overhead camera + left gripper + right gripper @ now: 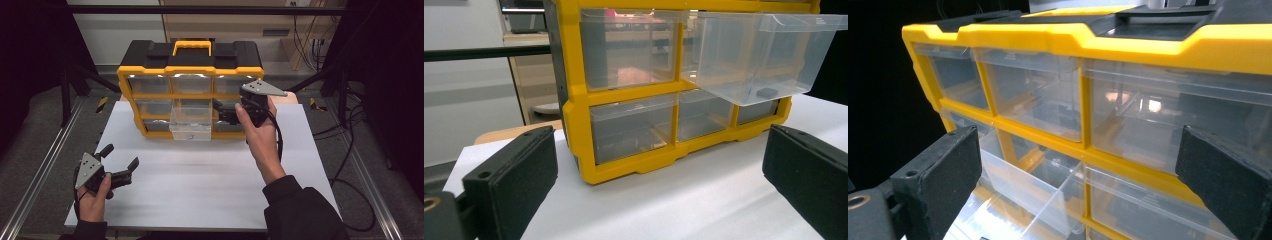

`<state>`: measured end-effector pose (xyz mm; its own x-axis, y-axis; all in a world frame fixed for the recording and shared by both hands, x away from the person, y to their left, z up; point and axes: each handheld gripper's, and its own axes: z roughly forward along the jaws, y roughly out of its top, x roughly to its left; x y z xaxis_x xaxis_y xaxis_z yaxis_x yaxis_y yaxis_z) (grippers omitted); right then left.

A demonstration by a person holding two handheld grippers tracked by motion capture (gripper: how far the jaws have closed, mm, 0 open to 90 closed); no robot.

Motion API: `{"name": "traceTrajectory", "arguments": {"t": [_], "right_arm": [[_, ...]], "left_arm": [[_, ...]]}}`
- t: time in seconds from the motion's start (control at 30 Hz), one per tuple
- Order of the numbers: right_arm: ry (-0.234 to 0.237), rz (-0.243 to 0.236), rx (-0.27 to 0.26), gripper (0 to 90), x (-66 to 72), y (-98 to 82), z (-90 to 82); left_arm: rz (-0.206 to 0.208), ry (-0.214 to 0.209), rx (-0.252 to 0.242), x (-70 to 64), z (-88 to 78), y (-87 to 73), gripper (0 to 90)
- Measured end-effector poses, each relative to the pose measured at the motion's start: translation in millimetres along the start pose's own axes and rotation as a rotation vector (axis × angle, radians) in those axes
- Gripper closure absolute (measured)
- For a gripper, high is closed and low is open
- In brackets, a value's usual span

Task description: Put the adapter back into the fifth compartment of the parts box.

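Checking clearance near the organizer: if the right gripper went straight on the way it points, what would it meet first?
Probably the clear front of the organizer's upper-right drawer, centred between the right gripper's open fingers; depth is uncertain.

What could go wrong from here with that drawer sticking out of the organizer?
The pulled-out drawer overhangs the table; pulled farther, it might drop, spilling the small dark part inside. The open right gripper sits close beside the drawer and may knock it.
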<state>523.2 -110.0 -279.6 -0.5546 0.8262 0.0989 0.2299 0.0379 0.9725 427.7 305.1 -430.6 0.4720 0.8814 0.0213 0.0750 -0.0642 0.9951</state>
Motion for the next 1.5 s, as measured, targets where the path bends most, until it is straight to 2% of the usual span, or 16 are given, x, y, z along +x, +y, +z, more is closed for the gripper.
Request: {"name": "traceTrajectory", "arguments": {"t": [0.07,0.33,0.43,0.63,0.83,1.17,1.5], "right_arm": [[-0.002,0.006,-0.006,4.9,-3.1,0.1,-1.7],[-0.018,0.015,-0.026,4.3,-14.6,0.7,-14.7],[-0.027,0.021,-0.029,4.2,-21.1,-0.2,-18.2],[-0.075,0.035,-0.056,3.7,-30.9,-3.4,-25.6],[-0.124,0.039,-0.075,2.3,-34.8,-6.0,-32.2],[-0.177,0.037,-0.111,2.3,-50.7,-0.8,-51.1],[-0.243,0.066,-0.107,2.7,-72.3,-3.4,-65.0]], "left_arm": [[-0.009,-0.002,-0.005,-0.1,0.7,0.4,1.0],[0.004,-0.009,0.01,-1.1,2.0,-0.9,1.0],[-0.003,-0.007,0.005,-0.3,1.1,-1.3,1.0],[-0.015,-0.011,0.006,1.3,0.5,-2.0,1.0],[-0.003,-0.017,0.012,-2.4,3.7,-1.3,1.0],[-0.001,-0.01,0.018,-0.6,2.8,-2.4,1.0],[-0.003,-0.009,0.02,0.6,3.5,-2.2,1.0]]}}
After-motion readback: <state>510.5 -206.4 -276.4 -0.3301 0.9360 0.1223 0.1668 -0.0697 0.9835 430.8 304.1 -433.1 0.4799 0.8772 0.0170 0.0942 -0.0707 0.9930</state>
